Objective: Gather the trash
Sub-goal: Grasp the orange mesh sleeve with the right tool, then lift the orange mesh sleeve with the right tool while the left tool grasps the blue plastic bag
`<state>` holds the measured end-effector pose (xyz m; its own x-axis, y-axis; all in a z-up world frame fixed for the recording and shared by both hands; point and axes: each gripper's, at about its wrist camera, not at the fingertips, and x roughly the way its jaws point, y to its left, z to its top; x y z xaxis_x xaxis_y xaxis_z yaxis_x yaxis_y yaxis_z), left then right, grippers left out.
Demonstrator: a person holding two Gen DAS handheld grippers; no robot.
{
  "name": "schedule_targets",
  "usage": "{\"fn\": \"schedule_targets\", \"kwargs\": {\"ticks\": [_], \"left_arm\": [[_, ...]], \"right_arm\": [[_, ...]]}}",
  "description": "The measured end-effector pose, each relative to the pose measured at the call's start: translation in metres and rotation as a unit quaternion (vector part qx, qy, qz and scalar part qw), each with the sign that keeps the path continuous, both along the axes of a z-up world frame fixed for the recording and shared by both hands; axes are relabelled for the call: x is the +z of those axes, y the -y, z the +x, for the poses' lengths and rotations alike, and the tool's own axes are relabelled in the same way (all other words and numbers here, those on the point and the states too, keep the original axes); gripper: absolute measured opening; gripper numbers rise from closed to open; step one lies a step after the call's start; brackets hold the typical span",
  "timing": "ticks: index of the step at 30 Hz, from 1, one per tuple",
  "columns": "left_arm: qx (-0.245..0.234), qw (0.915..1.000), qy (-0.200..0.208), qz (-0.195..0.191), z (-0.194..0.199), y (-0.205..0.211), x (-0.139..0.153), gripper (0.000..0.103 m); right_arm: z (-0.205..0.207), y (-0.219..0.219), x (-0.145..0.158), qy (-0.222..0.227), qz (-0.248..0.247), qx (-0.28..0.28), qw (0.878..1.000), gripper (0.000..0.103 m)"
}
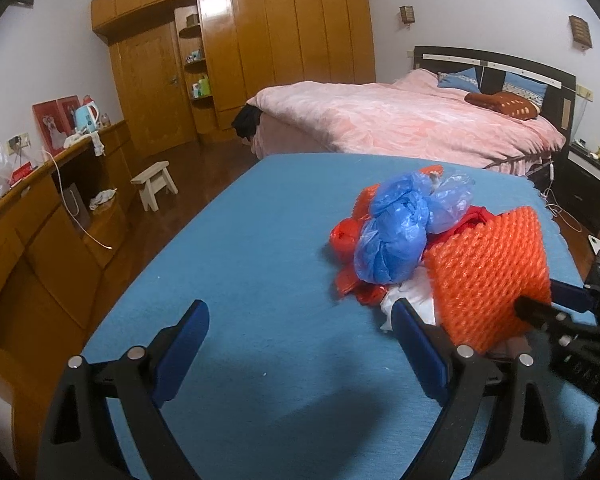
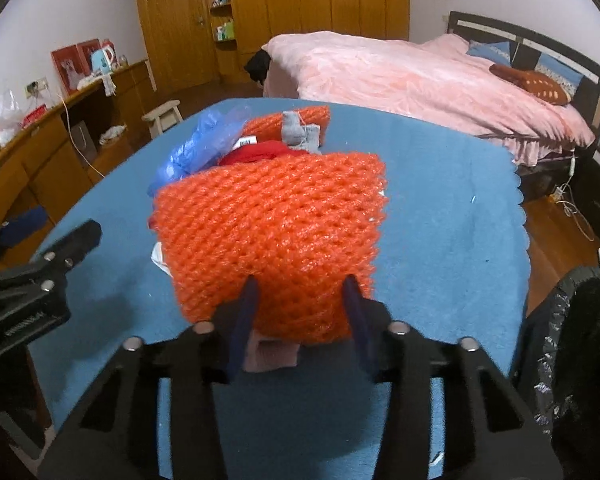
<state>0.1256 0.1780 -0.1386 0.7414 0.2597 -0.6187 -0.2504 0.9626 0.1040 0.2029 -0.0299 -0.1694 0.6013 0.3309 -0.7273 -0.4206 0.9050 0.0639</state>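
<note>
An orange foam net (image 2: 272, 236) is held between the fingers of my right gripper (image 2: 302, 292), which is shut on its near edge and lifts it above the blue table (image 2: 440, 240). The net also shows in the left wrist view (image 1: 488, 272), with my right gripper (image 1: 540, 312) reaching in from the right. Behind it lies a trash pile: a crumpled blue plastic bag (image 1: 396, 232), red plastic (image 1: 344, 236), white scraps (image 1: 412, 300) and a grey scrap (image 2: 300, 132). My left gripper (image 1: 300, 316) is open and empty over the table, left of the pile.
A black trash bag (image 2: 572, 344) hangs open at the table's right edge. A pink bed (image 1: 400, 120) stands behind the table. A wooden sideboard (image 1: 40, 232) runs along the left wall, with a small stool (image 1: 156, 184) on the floor.
</note>
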Motion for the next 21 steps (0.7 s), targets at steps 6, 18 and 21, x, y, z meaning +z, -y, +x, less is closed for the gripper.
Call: {"fn": "schedule_targets", "kwargs": {"ticks": [6, 18, 21], "left_arm": [[-0.01, 1.0, 0.0, 0.001, -0.001, 0.007, 0.003, 0.091], [-0.039, 0.999, 0.018, -0.006, -0.002, 0.036, 0.018, 0.09], [-0.055, 0.9982, 0.017, -0.014, 0.0, 0.051, 0.016, 0.09]], "right_arm": [[-0.004, 0.014, 0.017, 0.008, 0.044, 0.005, 0.999, 0.028], [-0.012, 0.058, 0.054, 0.037, 0.091, -0.042, 0.994, 0.028], [-0.017, 0.071, 0.053, 0.043, 0.075, -0.063, 0.994, 0.028]]}}
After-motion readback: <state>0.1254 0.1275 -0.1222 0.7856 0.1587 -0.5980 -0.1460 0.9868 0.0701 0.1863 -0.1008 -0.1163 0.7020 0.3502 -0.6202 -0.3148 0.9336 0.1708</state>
